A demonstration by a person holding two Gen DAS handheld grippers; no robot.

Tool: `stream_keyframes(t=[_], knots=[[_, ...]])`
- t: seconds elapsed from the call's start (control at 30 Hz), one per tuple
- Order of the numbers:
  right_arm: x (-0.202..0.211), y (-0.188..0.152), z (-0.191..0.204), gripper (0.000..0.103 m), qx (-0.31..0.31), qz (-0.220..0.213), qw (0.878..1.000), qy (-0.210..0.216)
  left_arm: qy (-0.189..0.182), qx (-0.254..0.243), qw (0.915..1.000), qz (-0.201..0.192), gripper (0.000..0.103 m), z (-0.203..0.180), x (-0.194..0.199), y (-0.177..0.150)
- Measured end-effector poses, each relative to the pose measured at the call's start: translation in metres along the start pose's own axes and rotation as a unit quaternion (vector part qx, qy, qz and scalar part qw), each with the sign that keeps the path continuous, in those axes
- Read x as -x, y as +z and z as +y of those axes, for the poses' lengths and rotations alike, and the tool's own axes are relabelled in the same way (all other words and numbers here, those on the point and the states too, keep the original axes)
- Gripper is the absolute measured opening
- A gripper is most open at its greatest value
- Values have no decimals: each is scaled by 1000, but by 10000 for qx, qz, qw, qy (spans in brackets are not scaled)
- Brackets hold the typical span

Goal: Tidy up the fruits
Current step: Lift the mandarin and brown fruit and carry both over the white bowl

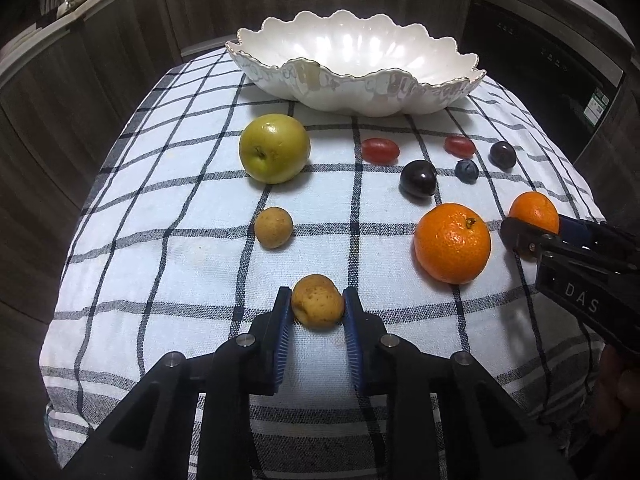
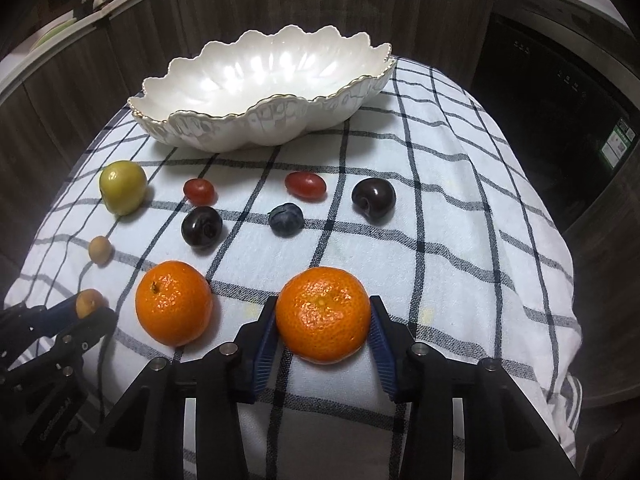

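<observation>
- Left gripper (image 1: 317, 300): fingers clamped on a small brown fruit (image 1: 317, 301).
- Right gripper (image 2: 323, 316): fingers clamped on an orange (image 2: 322, 314).
- Both fruits rest on the checked cloth (image 1: 160, 280).

Bare cloth (image 1: 180, 280) left of longan (image 1: 273, 227); cherries (image 2: 202, 226), tomatoes (image 2: 305, 185) probably block bowl (image 2: 256, 128).

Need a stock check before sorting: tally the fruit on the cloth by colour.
Orange: 2, mandarin in the right gripper, loose mandarin
Tan: 2, one in the left gripper, one loose
Green: 1
Red: 2
Dark purple: 2
Blue: 1
Total: 10
</observation>
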State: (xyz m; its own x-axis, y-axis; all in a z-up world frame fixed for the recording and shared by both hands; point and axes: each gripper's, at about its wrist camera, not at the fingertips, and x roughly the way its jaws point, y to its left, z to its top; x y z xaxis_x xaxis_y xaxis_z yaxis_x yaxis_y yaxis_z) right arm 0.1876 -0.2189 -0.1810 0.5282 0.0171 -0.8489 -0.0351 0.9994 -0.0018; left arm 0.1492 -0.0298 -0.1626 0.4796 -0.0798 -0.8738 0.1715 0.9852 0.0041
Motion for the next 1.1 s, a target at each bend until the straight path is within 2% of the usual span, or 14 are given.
stream_keyframes(t=[1.1], knots=[[41, 8, 7, 43, 108, -516, 9986, -25, -45, 147, 9981, -590, 25, 10, 33, 11]])
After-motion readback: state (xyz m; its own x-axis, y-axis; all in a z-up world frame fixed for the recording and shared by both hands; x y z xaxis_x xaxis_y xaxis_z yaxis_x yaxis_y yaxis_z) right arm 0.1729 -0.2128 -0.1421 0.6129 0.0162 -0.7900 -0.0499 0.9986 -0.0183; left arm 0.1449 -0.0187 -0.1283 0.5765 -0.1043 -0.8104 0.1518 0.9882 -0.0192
